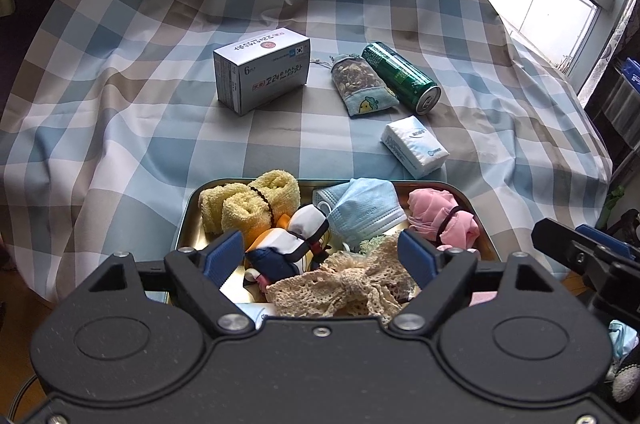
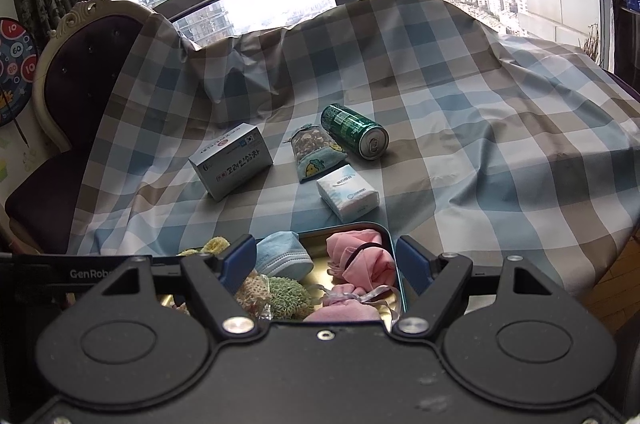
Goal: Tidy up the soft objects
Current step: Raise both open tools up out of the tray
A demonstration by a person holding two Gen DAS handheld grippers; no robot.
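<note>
A metal tin point(image 1: 185, 220) at the near edge of the checked cloth holds yellow towel rolls point(image 1: 248, 203), a blue face mask point(image 1: 364, 212), pink cloth point(image 1: 440, 216), beige lace point(image 1: 340, 288) and a folded white, navy and orange cloth point(image 1: 288, 248). My left gripper point(image 1: 320, 256) hovers open over the tin, above the folded cloth and lace, pads touching neither. My right gripper point(image 2: 326, 264) stands open over the tin's right side point(image 2: 386, 236), above pink cloth point(image 2: 360, 260). A tissue pack point(image 1: 416, 147) and a printed pouch point(image 1: 360, 87) lie on the cloth beyond.
A white box point(image 1: 260, 71) and a green can point(image 1: 400, 79) on its side lie mid-cloth. The checked cloth point(image 2: 480, 143) drapes over a chair back point(image 2: 80, 63) at the left. Windows stand behind. The right gripper's body point(image 1: 592, 256) shows at the right edge.
</note>
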